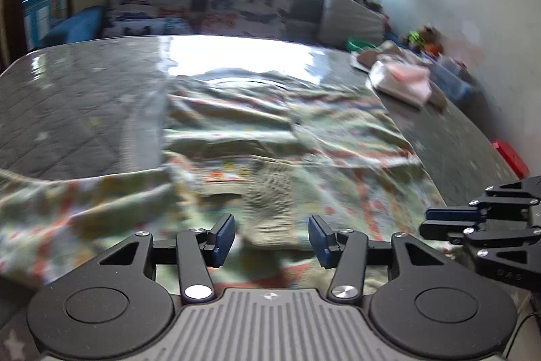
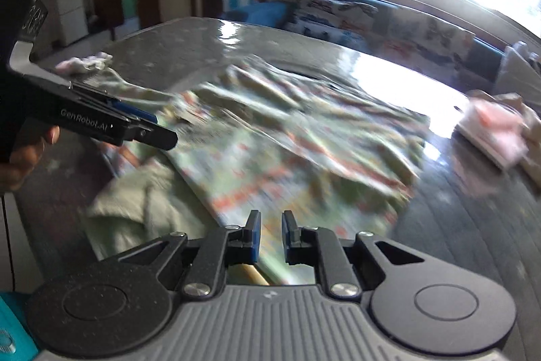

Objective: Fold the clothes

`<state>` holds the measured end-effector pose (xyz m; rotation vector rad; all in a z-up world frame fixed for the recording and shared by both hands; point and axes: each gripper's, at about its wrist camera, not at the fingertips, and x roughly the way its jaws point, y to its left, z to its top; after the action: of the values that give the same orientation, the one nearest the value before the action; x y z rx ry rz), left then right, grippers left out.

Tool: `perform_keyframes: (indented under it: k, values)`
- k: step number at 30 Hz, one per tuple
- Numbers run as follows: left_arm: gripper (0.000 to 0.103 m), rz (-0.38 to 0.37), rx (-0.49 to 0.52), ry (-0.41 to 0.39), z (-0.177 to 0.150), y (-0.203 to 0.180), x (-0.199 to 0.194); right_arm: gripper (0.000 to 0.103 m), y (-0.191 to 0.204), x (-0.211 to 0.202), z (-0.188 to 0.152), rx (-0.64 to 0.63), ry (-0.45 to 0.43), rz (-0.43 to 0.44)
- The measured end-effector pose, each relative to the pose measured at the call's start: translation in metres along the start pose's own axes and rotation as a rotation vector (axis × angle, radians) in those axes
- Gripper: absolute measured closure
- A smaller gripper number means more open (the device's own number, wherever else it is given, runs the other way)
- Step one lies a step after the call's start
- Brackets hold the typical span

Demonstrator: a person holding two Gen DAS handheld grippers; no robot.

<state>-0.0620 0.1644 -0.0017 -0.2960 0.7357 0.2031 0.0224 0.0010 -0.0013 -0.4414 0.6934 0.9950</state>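
A pale green patterned garment with red and yellow prints (image 1: 270,144) lies spread and wrinkled on the glossy grey table (image 1: 77,97); it also shows in the right wrist view (image 2: 297,151). My left gripper (image 1: 272,239) is open just above the garment's near edge, nothing between its pads. My right gripper (image 2: 270,237) is open with a narrow gap, low over the garment's near corner. The right gripper also shows at the left wrist view's right edge (image 1: 449,222), and the left gripper shows in the right wrist view (image 2: 148,127). Both views are motion-blurred.
A stack of folded pink and white clothes (image 1: 402,80) sits at the table's far right. A small pink cloth (image 2: 84,63) lies at the far left. A sofa with printed cushions (image 1: 209,9) stands behind the table. A red object (image 1: 510,158) lies at the right edge.
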Motion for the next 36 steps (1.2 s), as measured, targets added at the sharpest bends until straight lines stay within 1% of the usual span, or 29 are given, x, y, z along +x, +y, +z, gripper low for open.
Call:
perform_keyframes:
  k: [6, 8, 9, 13, 16, 18, 20, 28, 30, 33, 35, 36]
  values:
    - [0.05, 0.143, -0.134, -0.043, -0.006, 0.054, -0.031, 0.091, 0.025, 0.034, 0.025, -0.048, -0.004, 0.064]
    - [0.05, 0.191, -0.179, -0.057, -0.008, 0.073, -0.041, 0.09, 0.032, 0.047, 0.025, -0.062, 0.023, 0.079]
    - [0.05, 0.218, -0.202, -0.066, -0.009, 0.083, -0.047, 0.088, 0.036, 0.052, 0.023, -0.07, 0.03, 0.081]
    - [0.05, 0.344, -0.306, -0.099, -0.012, 0.126, -0.066, 0.087, 0.035, 0.047, 0.026, -0.062, 0.016, 0.087]
    - [0.05, 0.441, -0.373, -0.112, -0.014, 0.151, -0.072, 0.087, 0.035, 0.043, 0.027, -0.062, 0.006, 0.09]
    - [0.05, 0.489, -0.415, -0.116, -0.014, 0.166, -0.072, 0.087, 0.035, 0.043, 0.03, -0.056, 0.001, 0.094]
    - [0.05, 0.512, -0.445, -0.112, -0.013, 0.176, -0.069, 0.087, 0.035, 0.042, 0.03, -0.052, -0.002, 0.099]
    - [0.053, 0.538, -0.48, -0.099, -0.009, 0.189, -0.052, 0.087, 0.038, 0.039, 0.031, -0.044, -0.017, 0.112]
    - [0.057, 0.544, -0.489, -0.096, -0.008, 0.193, -0.048, 0.087, 0.038, 0.037, 0.031, -0.04, -0.018, 0.111]
    - [0.068, 0.554, -0.502, -0.091, -0.006, 0.198, -0.042, 0.086, 0.037, 0.033, 0.03, -0.033, -0.027, 0.109]
    - [0.078, 0.561, -0.512, -0.091, -0.006, 0.202, -0.04, 0.086, 0.036, 0.031, 0.03, -0.026, -0.033, 0.108]
    - [0.081, 0.565, -0.517, -0.097, -0.011, 0.201, -0.044, 0.086, 0.035, 0.03, 0.03, -0.023, -0.035, 0.108]
